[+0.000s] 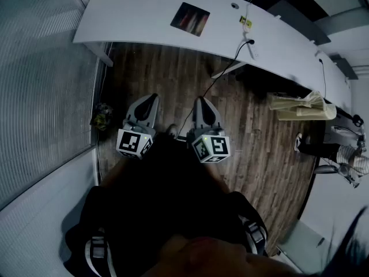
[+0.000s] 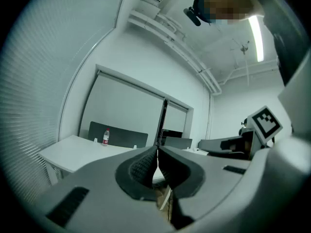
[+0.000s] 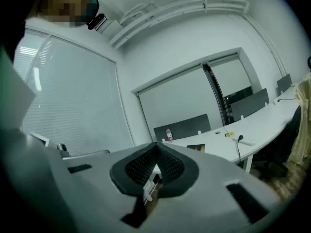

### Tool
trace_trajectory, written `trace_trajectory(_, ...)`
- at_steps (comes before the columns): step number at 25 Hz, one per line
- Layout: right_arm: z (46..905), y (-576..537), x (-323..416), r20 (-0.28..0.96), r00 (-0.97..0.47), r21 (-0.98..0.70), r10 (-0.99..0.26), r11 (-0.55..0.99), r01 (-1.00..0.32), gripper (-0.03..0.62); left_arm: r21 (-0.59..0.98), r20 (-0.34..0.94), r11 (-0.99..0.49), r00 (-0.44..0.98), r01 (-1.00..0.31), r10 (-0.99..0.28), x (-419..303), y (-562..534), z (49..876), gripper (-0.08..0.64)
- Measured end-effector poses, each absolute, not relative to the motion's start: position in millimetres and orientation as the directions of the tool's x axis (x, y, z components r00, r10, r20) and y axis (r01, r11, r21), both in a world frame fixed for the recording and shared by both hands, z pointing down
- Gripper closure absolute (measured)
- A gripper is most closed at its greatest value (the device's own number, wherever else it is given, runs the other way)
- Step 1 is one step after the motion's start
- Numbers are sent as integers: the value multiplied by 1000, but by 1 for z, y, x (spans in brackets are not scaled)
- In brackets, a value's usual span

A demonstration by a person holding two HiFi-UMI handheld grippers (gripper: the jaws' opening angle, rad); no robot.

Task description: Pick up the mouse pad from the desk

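Note:
The mouse pad (image 1: 190, 19), a dark rectangle with a reddish print, lies flat on the long white desk (image 1: 132, 16) at the far side of the wooden floor. It also shows small in the right gripper view as the mouse pad (image 3: 197, 148) on the desk (image 3: 257, 123). My left gripper (image 1: 151, 98) and right gripper (image 1: 200, 101) hang side by side over the floor, well short of the desk. Both are shut with nothing between the pads: left gripper (image 2: 157, 155), right gripper (image 3: 156, 153).
A power strip (image 1: 249, 46) lies on the desk and its black cable (image 1: 228, 68) drops to the floor. A water bottle (image 3: 168, 134) stands at the desk's far edge. A beige cloth (image 1: 302, 105) drapes at the right. Window blinds (image 1: 40, 85) line the left.

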State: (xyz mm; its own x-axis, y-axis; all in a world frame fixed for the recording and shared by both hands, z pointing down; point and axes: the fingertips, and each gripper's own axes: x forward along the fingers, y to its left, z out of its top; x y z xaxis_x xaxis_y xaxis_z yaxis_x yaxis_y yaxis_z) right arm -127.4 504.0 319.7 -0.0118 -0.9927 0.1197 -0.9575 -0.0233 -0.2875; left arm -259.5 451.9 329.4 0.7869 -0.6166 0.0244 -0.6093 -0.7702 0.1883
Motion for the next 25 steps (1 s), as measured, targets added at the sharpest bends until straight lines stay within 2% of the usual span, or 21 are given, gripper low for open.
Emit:
trace_trajectory(15, 318, 507, -121, 93, -33, -329, -995, 1, -944, 592, 184, 23, -764, 780, -618, -626, -252, 455, 328, 554)
trace_trajectory(25, 322, 517, -87, 91, -42, -339, -995, 9, -941, 592, 208, 58, -756, 780, -620, -623, -212, 466, 329, 554)
